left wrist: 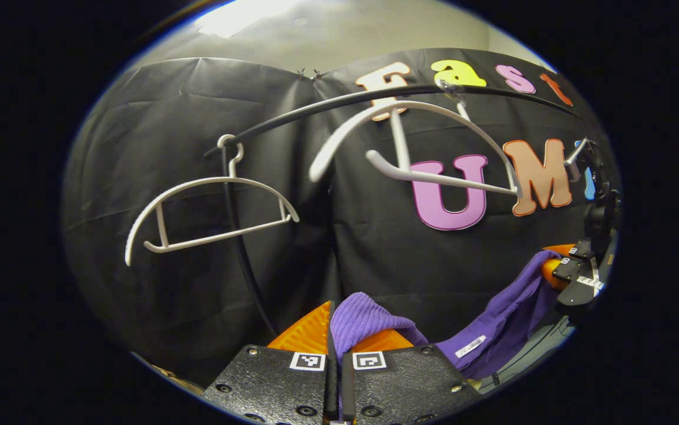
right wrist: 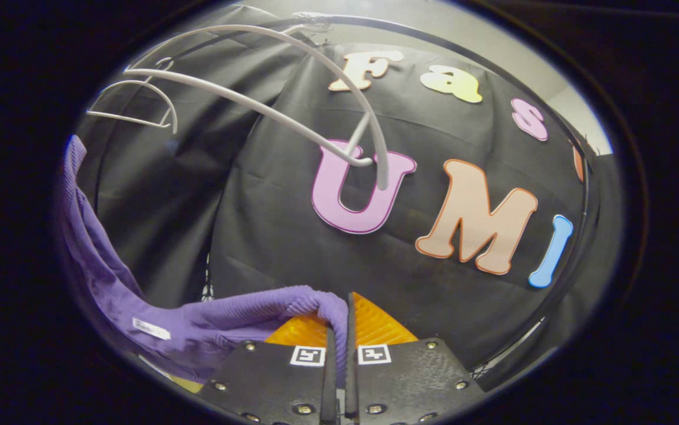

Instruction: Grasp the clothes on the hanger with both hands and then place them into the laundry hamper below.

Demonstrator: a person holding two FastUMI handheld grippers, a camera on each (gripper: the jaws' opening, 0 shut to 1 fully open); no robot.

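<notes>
Hangers come first at the left of the left gripper view: a bare white hanger hooked near the end of the black rail, then a second white hanger farther along the rail, also bare. Below, the left claw is pinched narrow on a ribbed fold of the purple garment. From there the cloth sags and climbs rightward to the right claw, seen farther off at the edge with purple cloth bunched at it.

In the right gripper view, that claw is likewise pressed together on a ribbed edge, the garment trailing away to its left.

So the garment is off the hangers, slung lengthwise between both claws. The hamper, by the task, lies below; lowering both together looks the need.
</notes>
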